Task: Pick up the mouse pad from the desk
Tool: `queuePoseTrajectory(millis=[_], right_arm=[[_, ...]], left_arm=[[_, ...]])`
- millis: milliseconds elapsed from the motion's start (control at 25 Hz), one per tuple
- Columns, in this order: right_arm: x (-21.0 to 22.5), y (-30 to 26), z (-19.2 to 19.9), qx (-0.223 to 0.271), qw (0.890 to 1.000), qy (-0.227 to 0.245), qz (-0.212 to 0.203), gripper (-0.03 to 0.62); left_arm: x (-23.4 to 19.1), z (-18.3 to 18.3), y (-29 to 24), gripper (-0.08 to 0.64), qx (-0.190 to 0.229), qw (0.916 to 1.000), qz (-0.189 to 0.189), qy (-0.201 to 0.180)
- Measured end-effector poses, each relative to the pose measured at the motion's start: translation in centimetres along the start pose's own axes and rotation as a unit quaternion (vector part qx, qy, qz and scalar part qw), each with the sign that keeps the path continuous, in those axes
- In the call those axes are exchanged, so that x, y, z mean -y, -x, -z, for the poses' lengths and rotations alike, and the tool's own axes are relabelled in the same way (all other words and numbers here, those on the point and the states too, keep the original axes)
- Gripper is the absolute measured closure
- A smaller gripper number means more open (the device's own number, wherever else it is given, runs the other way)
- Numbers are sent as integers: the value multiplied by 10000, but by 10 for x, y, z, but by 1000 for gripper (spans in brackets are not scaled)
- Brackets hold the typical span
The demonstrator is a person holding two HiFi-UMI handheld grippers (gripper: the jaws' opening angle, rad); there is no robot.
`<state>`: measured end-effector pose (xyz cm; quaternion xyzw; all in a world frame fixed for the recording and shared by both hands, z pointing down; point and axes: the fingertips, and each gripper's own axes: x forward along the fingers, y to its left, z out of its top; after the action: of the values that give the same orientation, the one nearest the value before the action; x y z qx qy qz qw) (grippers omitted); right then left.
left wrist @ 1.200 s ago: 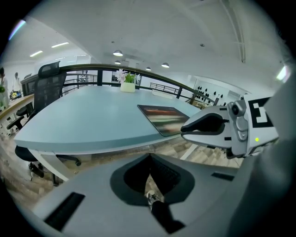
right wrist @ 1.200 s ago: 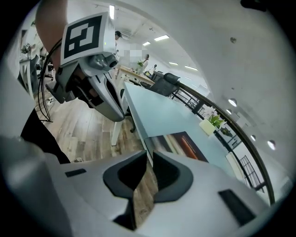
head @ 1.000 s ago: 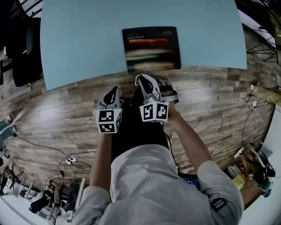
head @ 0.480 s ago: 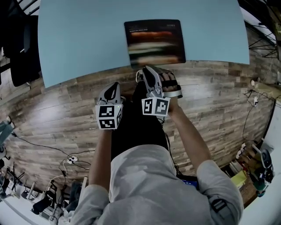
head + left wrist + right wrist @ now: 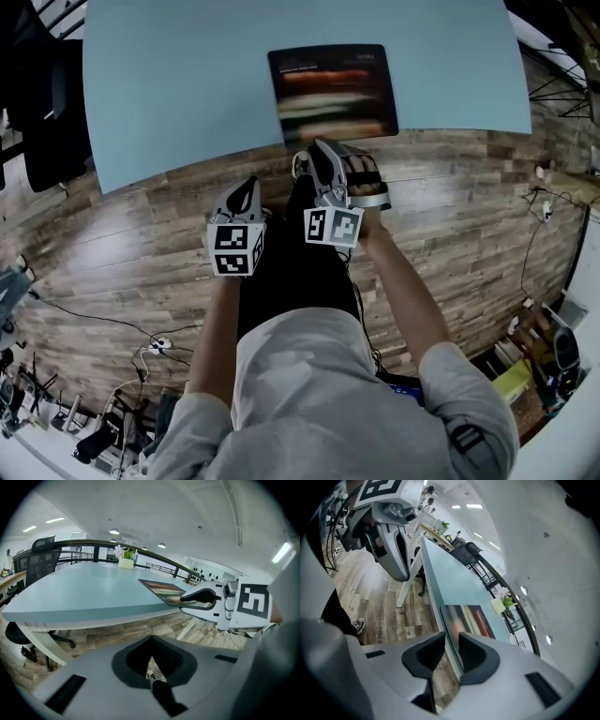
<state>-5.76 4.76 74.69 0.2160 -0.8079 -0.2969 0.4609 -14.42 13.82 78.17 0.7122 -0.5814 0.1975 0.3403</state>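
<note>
The dark mouse pad [image 5: 333,91] with blurred coloured stripes lies flat at the front edge of the light blue desk [image 5: 187,84]. My right gripper [image 5: 314,150] is held at that edge just below the pad's near side. In the right gripper view its jaws [image 5: 452,641] stand a little apart, and the desk edge and the pad [image 5: 468,618] run toward the gap. Nothing is between them. My left gripper [image 5: 246,187] hangs over the floor, short of the desk and left of the pad. Its jaws [image 5: 152,639] meet, holding nothing. The pad [image 5: 161,588] shows to its right.
A black office chair [image 5: 52,103] stands at the desk's left end. A small potted plant [image 5: 125,557] sits at the far side of the desk. Cables [image 5: 155,345] lie on the wooden floor at the lower left, and clutter fills the lower right corner.
My right gripper has edged forward, from a little short of the desk to its front edge under the pad. The left gripper has hardly moved.
</note>
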Motion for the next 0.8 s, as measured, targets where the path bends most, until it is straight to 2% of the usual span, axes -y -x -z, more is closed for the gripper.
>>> queuePoseTrajectory(millis=[480, 640, 800], right_arm=[[7, -7, 0, -53, 9999, -27, 140, 500], [10, -3, -3, 43, 9998, -102, 167, 546], [2, -4, 3, 102, 9995, -259, 161, 557]], left_arm=[[5, -10, -7, 548, 5, 9998, 182, -17], [4, -12, -6, 548, 14, 9998, 176, -10], [4, -16, -5, 548, 38, 9999, 166, -12]])
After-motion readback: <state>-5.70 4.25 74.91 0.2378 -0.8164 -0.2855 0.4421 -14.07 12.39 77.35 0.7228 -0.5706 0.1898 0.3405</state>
